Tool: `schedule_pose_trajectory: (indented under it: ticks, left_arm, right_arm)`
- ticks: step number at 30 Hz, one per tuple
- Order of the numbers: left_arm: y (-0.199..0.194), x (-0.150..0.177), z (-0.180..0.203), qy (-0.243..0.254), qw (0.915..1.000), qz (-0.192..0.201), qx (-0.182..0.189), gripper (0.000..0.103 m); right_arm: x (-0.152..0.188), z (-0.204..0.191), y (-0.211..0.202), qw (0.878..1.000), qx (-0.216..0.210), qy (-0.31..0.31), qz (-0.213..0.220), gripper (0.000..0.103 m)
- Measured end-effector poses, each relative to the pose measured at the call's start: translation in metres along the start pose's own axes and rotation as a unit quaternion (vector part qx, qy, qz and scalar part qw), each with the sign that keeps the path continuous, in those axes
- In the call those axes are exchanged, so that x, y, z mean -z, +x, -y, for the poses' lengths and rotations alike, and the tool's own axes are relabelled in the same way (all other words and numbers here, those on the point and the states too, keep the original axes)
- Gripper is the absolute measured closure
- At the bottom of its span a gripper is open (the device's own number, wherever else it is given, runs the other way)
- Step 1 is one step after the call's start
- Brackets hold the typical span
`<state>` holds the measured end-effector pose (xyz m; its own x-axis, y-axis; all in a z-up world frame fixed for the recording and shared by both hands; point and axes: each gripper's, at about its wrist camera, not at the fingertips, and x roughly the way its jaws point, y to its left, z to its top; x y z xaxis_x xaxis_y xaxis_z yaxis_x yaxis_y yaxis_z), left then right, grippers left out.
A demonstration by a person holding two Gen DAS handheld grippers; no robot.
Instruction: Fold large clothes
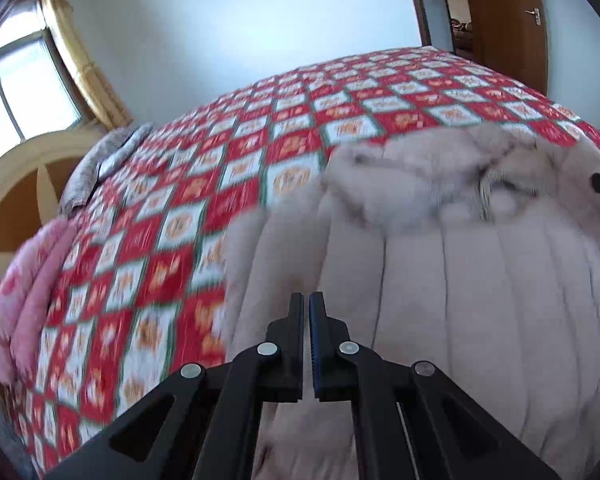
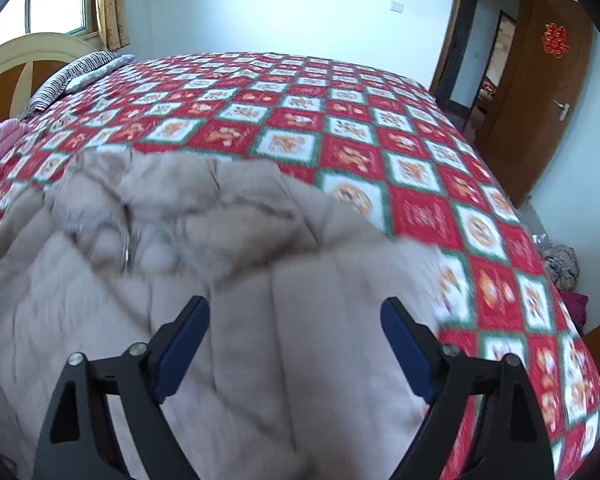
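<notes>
Black fingers of the left gripper (image 1: 306, 300) sit pressed together with nothing between them, hanging over the near left part of a pale beige padded coat (image 1: 440, 272), while the right gripper (image 2: 294, 308) stands spread wide and empty above the coat's near right part. No earlier view is given, so only the stance of each can be told. Both views are smeared, so fine detail is uncertain. The coat lies spread on a bed with a red and white checked cover (image 1: 228, 152), taking up the near side, with its fur-trimmed collar (image 1: 412, 176) at the far end and a zip or metal trim showing there. Its quilted seams run from near to far, so I judge the long axis to run that way, collar pointing away toward the far wall. It looks thick, soft and puffy: likely light for its bulk, springy, and a little slick on the outer cloth, so a shallow pinch could slip off. The surest holds are probably along a stitched seam or the side edges or hem, gathering a full fold of padding rather than the fur. A pink quilt (image 1: 28, 292) lies at the far left.
</notes>
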<state>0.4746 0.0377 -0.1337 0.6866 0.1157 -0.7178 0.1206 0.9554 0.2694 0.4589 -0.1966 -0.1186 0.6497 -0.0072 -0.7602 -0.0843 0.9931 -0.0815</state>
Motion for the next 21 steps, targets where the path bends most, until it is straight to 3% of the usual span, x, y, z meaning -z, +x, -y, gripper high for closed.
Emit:
schedule_pose_trajectory:
  ticks: [5,9,12,21]
  left_arm:
    - [-0.026,0.077,-0.017,-0.036,0.9988,-0.03,0.013,0.1]
    - [-0.055,0.124,-0.014,-0.029,0.999,-0.029,0.017,0.1]
    - [-0.071,0.152,-0.009,-0.02,0.9988,-0.034,0.029,0.1]
    - [-0.113,0.21,-0.002,-0.015,0.9997,-0.011,0.018,0.1]
  right_arm:
    - [0.078,0.03,-0.032,0.999,0.002,0.04,-0.028,0.012]
    - [0.13,0.048,-0.059,0.996,0.016,0.072,-0.041,0.012]
    - [0.156,0.054,-0.075,0.995,0.011,0.088,-0.045,0.012]
    - [0.229,0.051,-0.116,0.993,-0.018,0.1,-0.058,0.012]
